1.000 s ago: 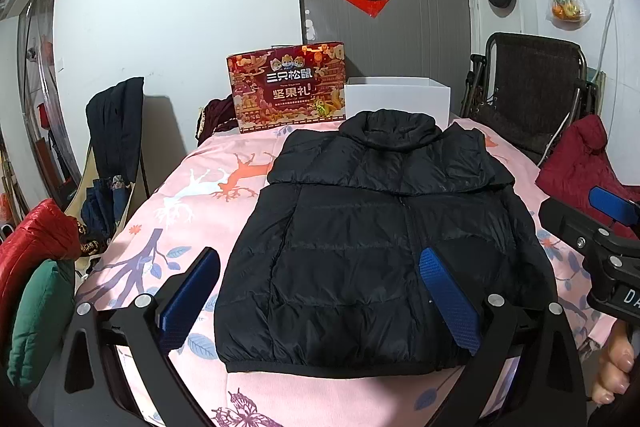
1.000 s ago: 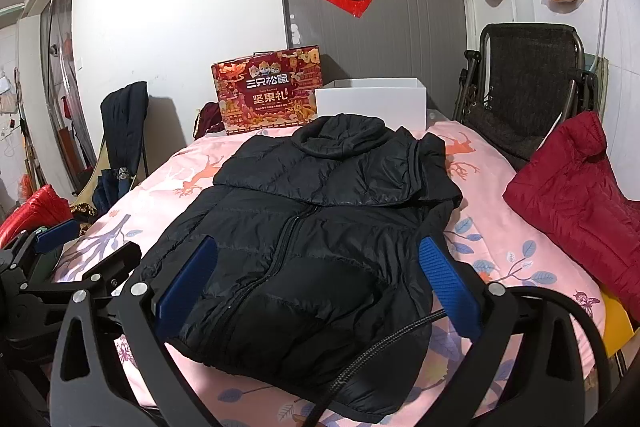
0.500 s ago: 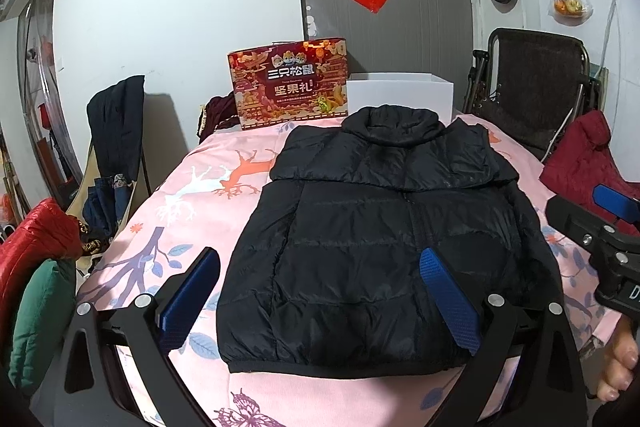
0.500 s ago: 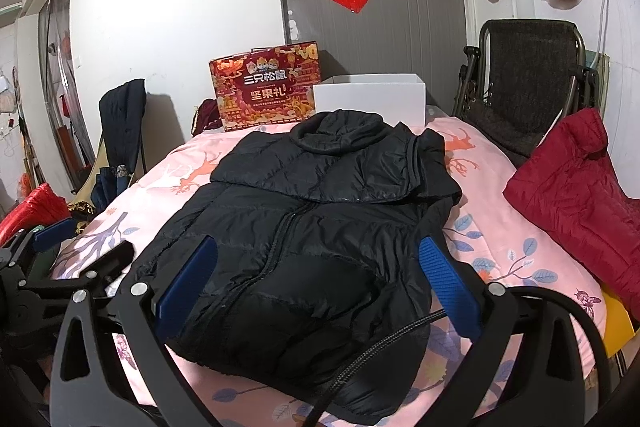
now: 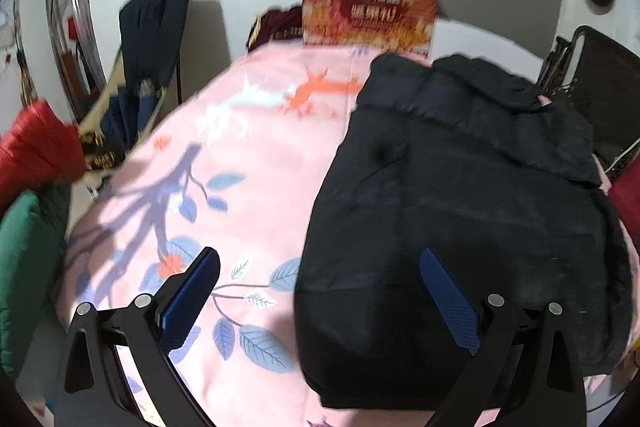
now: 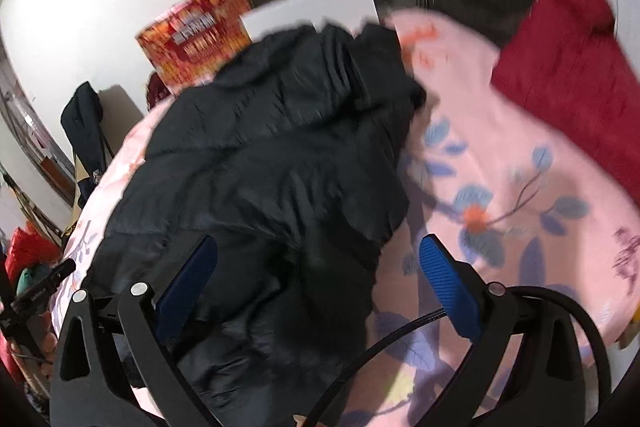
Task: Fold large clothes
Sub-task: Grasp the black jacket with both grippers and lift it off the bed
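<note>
Currently I read the black jacket lying flat on the pink floral bedspread, with my left gripper and right gripper both spread wide and empty above its hem, while only the right wrist view shows the white box, contents hidden.

Left gripper: lower part of the frame, blue pads wide apart, nothing between them.
Black jacket: right half of the frame, flat on the pink sheet, hem near the right pad.
Red gift box: upper centre, upright, blurred.
Red garment: left edge.
Green cloth: left edge, below the red garment.
</note>
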### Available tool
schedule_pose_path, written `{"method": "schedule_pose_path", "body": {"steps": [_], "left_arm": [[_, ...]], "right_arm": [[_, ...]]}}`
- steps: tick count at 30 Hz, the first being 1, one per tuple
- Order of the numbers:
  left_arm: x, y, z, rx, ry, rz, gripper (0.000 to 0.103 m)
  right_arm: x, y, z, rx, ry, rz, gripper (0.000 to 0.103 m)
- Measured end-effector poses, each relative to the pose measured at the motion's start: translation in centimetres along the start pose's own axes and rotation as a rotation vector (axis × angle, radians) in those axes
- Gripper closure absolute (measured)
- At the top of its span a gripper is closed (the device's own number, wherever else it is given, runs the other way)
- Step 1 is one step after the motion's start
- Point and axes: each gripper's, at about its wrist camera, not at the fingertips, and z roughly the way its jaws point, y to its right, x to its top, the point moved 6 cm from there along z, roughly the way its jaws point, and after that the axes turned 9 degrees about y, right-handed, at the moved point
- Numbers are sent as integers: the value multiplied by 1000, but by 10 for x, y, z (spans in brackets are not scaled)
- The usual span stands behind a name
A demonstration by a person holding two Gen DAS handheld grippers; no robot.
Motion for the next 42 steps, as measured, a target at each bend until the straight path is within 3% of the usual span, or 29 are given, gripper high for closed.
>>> {"method": "schedule_pose_path", "body": {"steps": [6, 10, 12, 15, 18, 22, 25, 28, 32, 36, 39, 42], "left_arm": [[-22, 13, 50, -75, -123, 97, 3], [-27, 12, 62, -137, -171, 54, 3], [-31, 10, 68, -172, -199, 15, 3], [-37, 10, 65, -193, -187, 21, 5], [-46, 23, 50, -216, -175, 54, 14], [-62, 57, 30, -268, -179, 99, 16], [-76, 102, 12, -371, -183, 201, 17], [-78, 118, 5, -359, -166, 288, 19], [-47, 83, -1, -403, -167, 166, 17], [1, 33, -8, -344, -96, 84, 15], [60, 7, 3, -230, 2, 50, 12], [129, 13, 38, -218, 68, 45, 11]], "right_arm": [[5, 24, 47, -21, -85, 33, 4], [12, 24, 77, 11, -95, -28, 6], [17, 18, 86, 40, -93, -59, 27], [25, -2, 103, 83, -110, -89, 45], [36, -24, 130, 97, -115, -146, 52], [49, -47, 156, 139, -125, -175, 54], [49, -46, 157, 161, -139, -182, 53], [48, -24, 138, 183, -168, -137, 44], [53, 19, 83, 153, -127, -105, 29], [90, 44, 32, 116, -4, -80, 20], [136, 43, 20, 136, 100, -40, 14], [170, 39, 33, 143, 159, -6, 9]]}}
